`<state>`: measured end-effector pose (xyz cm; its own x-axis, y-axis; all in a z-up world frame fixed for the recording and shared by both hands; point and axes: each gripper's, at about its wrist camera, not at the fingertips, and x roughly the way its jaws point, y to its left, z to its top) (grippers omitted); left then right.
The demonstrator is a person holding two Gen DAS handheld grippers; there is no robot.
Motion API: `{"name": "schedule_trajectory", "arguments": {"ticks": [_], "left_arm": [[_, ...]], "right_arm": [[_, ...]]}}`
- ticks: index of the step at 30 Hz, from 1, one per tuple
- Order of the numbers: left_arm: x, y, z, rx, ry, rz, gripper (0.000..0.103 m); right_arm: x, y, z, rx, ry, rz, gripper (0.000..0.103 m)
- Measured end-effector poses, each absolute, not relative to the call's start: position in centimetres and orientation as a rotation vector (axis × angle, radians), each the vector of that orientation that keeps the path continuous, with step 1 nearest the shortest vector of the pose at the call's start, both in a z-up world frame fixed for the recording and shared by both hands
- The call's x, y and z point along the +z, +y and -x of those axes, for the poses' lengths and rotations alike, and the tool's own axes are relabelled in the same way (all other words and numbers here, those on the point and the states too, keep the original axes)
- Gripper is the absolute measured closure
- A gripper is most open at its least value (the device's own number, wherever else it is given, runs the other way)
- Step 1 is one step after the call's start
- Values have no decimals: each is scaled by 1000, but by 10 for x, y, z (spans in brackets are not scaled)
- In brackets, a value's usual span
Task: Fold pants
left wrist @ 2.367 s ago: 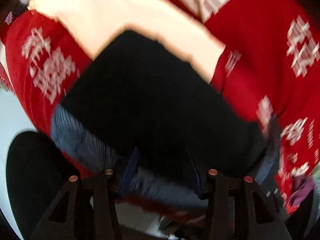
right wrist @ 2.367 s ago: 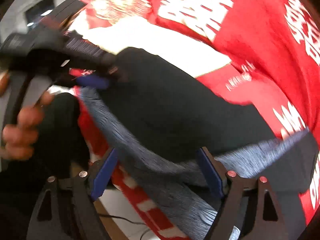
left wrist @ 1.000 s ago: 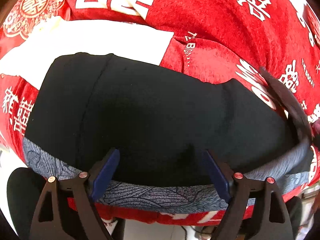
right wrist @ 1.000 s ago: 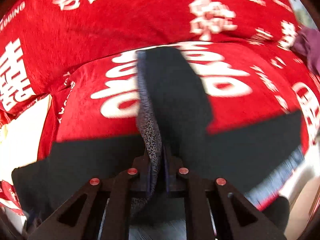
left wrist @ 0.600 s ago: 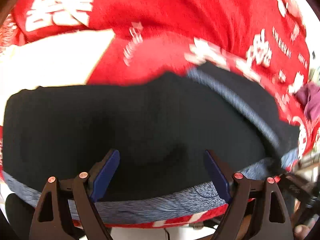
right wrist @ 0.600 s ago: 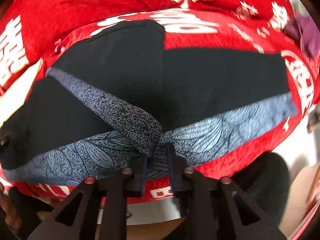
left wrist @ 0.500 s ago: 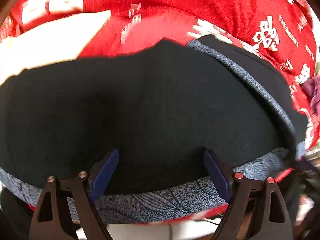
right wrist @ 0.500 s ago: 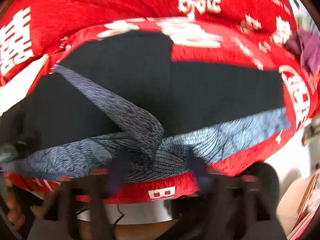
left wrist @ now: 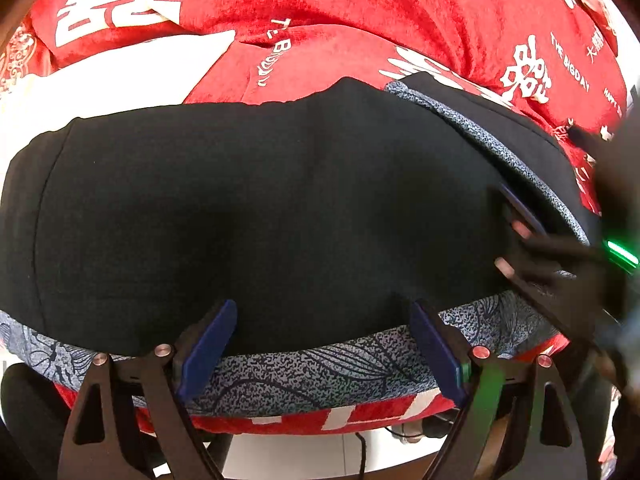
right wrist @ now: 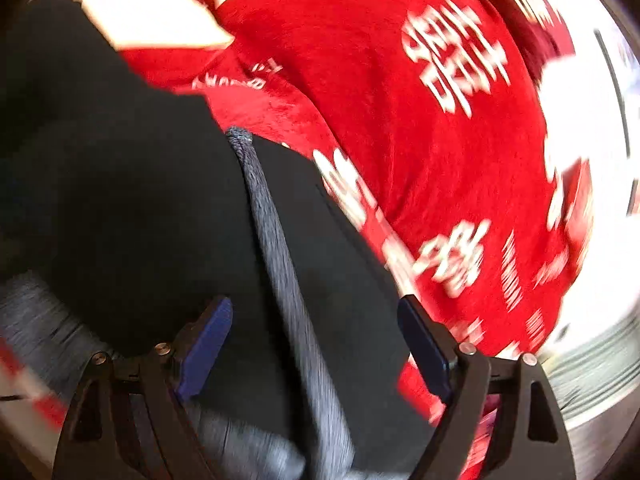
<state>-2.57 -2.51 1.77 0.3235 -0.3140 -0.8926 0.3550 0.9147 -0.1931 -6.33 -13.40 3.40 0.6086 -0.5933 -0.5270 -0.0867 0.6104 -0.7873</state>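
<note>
since half a second ago the right gripper (right wrist: 316, 344) has let go of the grey patterned band it was pinching and now has its blue-padded fingers (right wrist: 204, 344) spread wide, with nothing between them; the right wrist view is smeared by motion. the left gripper (left wrist: 320, 352) is as it was, fingers (left wrist: 208, 348) wide apart and holding nothing, poised at the near edge of the pants (left wrist: 256, 216).

the pants are black with a grey leaf-patterned waistband (left wrist: 328, 368) that runs along the lower part of the left wrist view, just above the fingers. they lie flat across a red cloth (left wrist: 360, 20) with white characters that covers the surface. a flap of the pants is folded over at the upper right of the left view, its grey speckled edge (left wrist: 480, 136) running diagonally down to the right.

in the right wrist view that same folded grey edge (right wrist: 280, 264) runs from the centre of the frame down between the open fingers, with black fabric (right wrist: 132, 200) on both sides and the red cloth (right wrist: 400, 120) filling the upper right.

at the right edge of the left view the other gripper (left wrist: 560, 272) comes in as a dark blurred shape with a green light (left wrist: 620, 250), over the right end of the pants. a white patch (left wrist: 120, 76) shows at the upper left, behind the pants.
</note>
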Motion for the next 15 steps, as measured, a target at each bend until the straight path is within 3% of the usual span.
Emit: {"name": "schedule_trajectory", "arguments": {"ticks": [4, 5, 6, 7, 10, 15], "left_arm": [[18, -21, 25, -432, 1166, -29, 14], [18, -21, 25, -431, 1167, -30, 14], [18, -21, 25, -429, 1167, -34, 14], [17, -22, 26, -427, 1168, -39, 14], [18, -23, 25, -422, 1171, -50, 14], [24, -28, 23, -398, 1179, -75, 14]], "right_arm": [[26, -144, 34, -399, 895, 886, 16], [30, -151, 31, -410, 922, 839, 20], [36, -164, 29, -419, 957, 763, 54], [39, -174, 31, -433, 986, 713, 97], [57, -218, 46, -462, 1021, 496, 97], [114, -307, 110, -587, 903, 83, 96]]}}
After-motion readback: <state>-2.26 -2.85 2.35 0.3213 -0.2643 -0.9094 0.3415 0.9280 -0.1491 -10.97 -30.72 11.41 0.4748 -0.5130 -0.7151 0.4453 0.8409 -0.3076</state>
